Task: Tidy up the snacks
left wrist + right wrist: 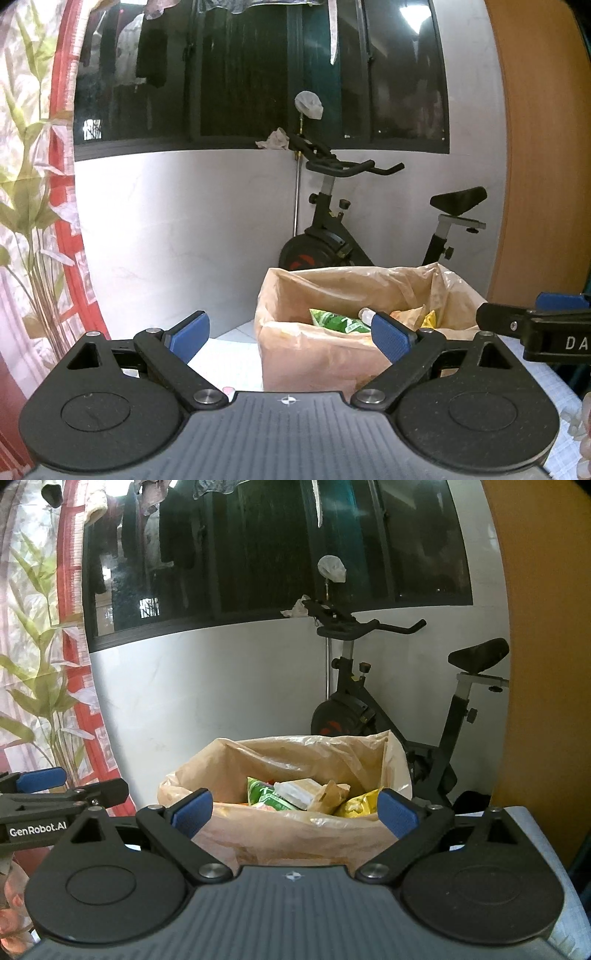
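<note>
A container lined with a tan plastic bag (332, 354) stands ahead of both grippers; it also shows in the right wrist view (295, 830). Inside lie snacks: a green packet (338, 320) (264, 792), a yellow packet (356, 805) (430, 318), a white wrapped block (295, 790) and a brown wrapper (328, 794). My left gripper (291, 338) is open and empty, in front of the bag's near side. My right gripper (295, 812) is open and empty, also just before the bag. Each gripper shows at the edge of the other's view (535, 325) (62, 794).
A black exercise bike (351, 229) (406, 701) stands behind the bag against the white wall. A dark window (240, 74) runs above. A red-framed leaf-patterned curtain (37, 184) is at the left, a wooden panel (546, 147) at the right. A light patterned cloth surface (554, 398) lies below.
</note>
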Motion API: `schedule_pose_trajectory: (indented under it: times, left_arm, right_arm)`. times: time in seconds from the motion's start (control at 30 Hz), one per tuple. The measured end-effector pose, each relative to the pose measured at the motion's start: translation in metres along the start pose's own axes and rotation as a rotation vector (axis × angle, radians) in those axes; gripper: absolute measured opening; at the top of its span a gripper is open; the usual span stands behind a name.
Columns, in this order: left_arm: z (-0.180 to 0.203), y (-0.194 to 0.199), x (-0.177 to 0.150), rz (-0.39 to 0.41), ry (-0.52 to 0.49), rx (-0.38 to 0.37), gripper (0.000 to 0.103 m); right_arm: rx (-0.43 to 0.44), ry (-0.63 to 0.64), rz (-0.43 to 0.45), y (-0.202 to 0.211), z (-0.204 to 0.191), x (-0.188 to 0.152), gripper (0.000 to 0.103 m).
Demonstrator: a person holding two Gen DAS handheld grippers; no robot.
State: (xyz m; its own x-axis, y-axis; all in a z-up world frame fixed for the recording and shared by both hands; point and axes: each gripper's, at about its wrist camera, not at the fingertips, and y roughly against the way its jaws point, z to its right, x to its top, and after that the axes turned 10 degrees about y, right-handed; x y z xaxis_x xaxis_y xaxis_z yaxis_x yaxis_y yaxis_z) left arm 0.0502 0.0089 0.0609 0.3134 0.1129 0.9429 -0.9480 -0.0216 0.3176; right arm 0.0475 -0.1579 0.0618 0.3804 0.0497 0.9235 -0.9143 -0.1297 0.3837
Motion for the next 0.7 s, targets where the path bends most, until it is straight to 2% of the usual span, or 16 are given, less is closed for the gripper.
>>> schedule_pose_trajectory:
  times: [0.7]
  left_arm:
    - [0.001,0.015,-0.002,0.025,0.001,0.025,0.096]
  right_arm:
    - [-0.018,-0.016,0.014,0.018,0.002,-0.006,0.098]
